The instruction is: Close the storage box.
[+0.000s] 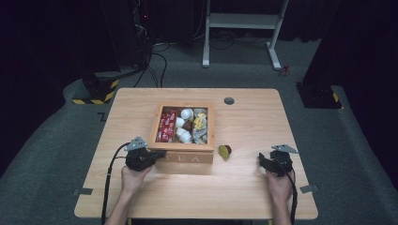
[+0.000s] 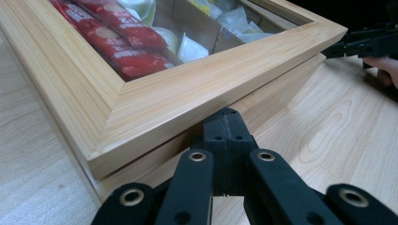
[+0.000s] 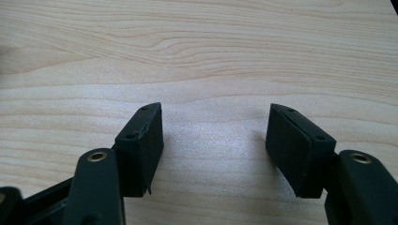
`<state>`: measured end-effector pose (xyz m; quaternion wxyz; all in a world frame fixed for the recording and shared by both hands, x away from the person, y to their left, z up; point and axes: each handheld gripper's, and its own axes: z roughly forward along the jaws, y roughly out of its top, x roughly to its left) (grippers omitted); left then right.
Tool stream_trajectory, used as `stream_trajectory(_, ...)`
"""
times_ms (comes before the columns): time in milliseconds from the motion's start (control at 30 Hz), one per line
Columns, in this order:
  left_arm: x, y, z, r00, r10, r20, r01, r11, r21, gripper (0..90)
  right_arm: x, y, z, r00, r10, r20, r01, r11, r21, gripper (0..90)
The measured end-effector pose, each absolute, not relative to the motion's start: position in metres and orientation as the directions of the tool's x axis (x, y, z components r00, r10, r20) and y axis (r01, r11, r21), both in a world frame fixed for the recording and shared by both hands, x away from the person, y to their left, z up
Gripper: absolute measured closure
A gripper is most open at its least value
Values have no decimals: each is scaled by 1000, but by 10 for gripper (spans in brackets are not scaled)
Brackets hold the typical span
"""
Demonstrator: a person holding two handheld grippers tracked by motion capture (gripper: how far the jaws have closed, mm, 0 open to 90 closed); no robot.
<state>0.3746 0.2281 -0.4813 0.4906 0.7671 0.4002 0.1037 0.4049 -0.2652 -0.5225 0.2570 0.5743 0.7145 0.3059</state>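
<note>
tea box [image 1: 184,157] lies level, lid perhaps ajar, label toward person.

The high view looks forward and down from above the near edge of the table [image 1: 197,187]. The left gripper view sits low along its fingers [image 2: 225,136], tips close under the tea box [image 2: 155,108] lid. The right gripper view faces bare tabletop between its fingers [image 3: 145,140]. All share that wooden surface
</note>
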Motion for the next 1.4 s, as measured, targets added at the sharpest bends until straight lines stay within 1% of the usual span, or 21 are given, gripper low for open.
stream_trajectory(333,371,231,-485,660,717,-224,514,-213,831,900,405,-265,-522,-207,978,-16,664,153,732,371)
stream_trajectory(400,369,232,-486,658,715,-235,522,-209,827,900,405,-265,-522,-207,978,-17,664,153,732,371)
stream_trajectory(533,365,236,-481,660,716,-229,503,-194,842,900,405,-265,-522,-208,978,-17,664,153,732,371)
stream_trajectory(667,359,240,-476,657,726,-202,486,-203,850,900,405,-265,-522,-207,978,-17,664,153,732,371)
stream_trajectory(900,354,257,-467,640,741,-205,467,-163,869,900,405,-265,-522,-208,978,-17,664,153,732,371)
stream_trajectory(1167,351,279,-459,605,776,-179,457,-154,876,900,405,-265,-522,-207,978,-17,664,153,732,371)
stream_trajectory(1400,350,295,-454,572,800,-178,450,-124,884,899,405,-265,-522,-208,978,-17,664,153,732,371)
